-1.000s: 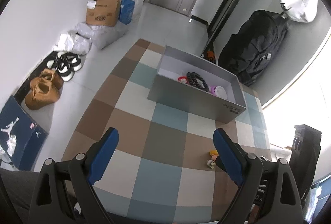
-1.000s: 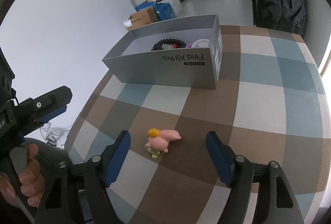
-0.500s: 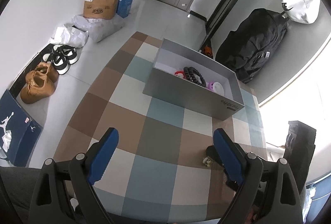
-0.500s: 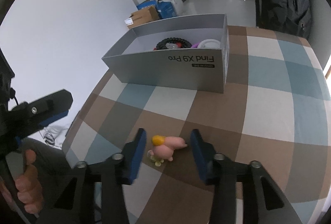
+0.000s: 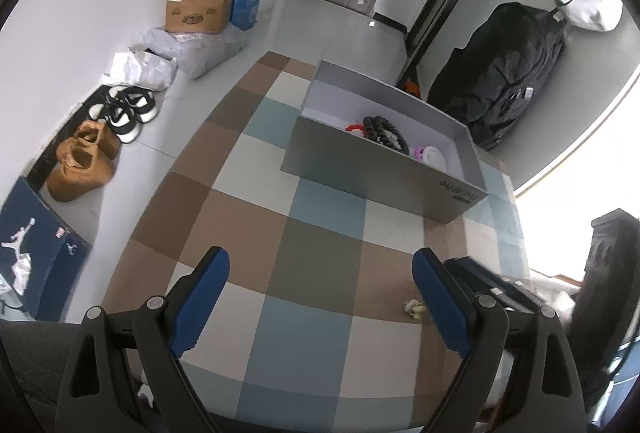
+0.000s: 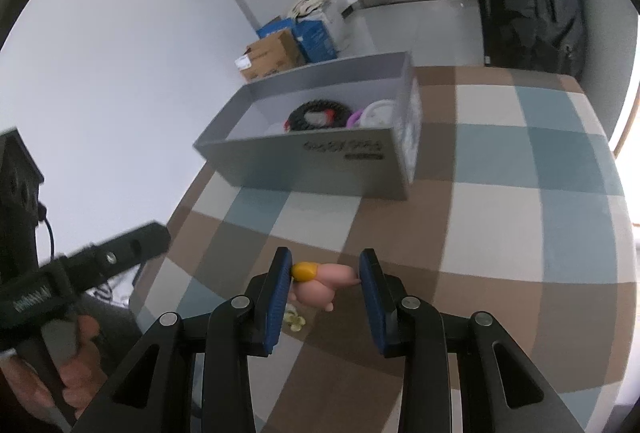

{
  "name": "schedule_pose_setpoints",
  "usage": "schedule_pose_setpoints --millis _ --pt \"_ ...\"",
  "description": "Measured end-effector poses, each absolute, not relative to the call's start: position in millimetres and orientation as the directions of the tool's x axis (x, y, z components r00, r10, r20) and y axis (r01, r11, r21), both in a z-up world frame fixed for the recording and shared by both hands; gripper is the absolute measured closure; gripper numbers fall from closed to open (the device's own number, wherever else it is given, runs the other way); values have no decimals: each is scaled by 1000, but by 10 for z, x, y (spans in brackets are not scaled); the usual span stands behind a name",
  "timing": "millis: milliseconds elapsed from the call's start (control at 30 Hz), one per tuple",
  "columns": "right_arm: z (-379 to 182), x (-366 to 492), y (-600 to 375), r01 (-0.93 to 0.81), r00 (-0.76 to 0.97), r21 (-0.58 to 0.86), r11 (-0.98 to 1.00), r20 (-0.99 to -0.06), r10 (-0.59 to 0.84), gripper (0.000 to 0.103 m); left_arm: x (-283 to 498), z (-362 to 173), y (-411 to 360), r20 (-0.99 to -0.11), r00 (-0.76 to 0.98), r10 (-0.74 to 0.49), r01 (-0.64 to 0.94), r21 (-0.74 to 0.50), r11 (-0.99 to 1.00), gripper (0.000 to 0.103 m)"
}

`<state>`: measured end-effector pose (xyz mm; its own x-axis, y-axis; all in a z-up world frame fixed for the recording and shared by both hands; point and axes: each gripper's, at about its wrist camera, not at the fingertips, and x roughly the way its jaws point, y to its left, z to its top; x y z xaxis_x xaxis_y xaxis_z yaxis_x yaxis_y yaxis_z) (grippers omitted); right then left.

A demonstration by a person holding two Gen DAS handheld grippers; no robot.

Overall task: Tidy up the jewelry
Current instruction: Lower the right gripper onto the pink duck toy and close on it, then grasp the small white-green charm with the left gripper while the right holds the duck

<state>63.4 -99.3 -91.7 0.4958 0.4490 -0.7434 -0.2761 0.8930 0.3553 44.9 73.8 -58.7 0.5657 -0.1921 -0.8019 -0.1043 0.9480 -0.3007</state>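
Observation:
A grey box [image 5: 360, 173] stands on the checkered table; it also shows in the right wrist view [image 6: 320, 169]. Inside lie a black bead bracelet [image 5: 384, 131], a red piece and a purple and white piece [image 5: 430, 155]. My right gripper [image 6: 325, 275] is shut on a pink trinket with a yellow tip [image 6: 320, 283], held just above the table. A small pale green piece [image 6: 295, 319] lies beneath it, and shows in the left wrist view [image 5: 414, 309]. My left gripper [image 5: 320, 297] is open and empty above the table's near part.
The table edge drops to the floor on the left, where shoes [image 5: 124, 111], brown boots [image 5: 82, 161], cardboard boxes [image 5: 200, 7] and a blue shoe box [image 5: 32, 253] lie. A black backpack [image 5: 504, 73] leans behind the grey box.
My right gripper has closed its fingers onto the pink trinket, leaving the pale green piece on the table. The left gripper stayed open and drew back and up a little.

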Motion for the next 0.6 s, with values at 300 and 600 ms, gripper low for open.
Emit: schedule_pose_setpoints --millis 300,600 --pt "-775 616 -1260 -229 549 383 895 -708 443 70 452 -640 449 -801 537 -267 21 -303 953 13" --pt "-661 554 -1448 -216 585 383 898 -686 433 70 403 -770 88 -836 475 -275 161 -224 961 29"
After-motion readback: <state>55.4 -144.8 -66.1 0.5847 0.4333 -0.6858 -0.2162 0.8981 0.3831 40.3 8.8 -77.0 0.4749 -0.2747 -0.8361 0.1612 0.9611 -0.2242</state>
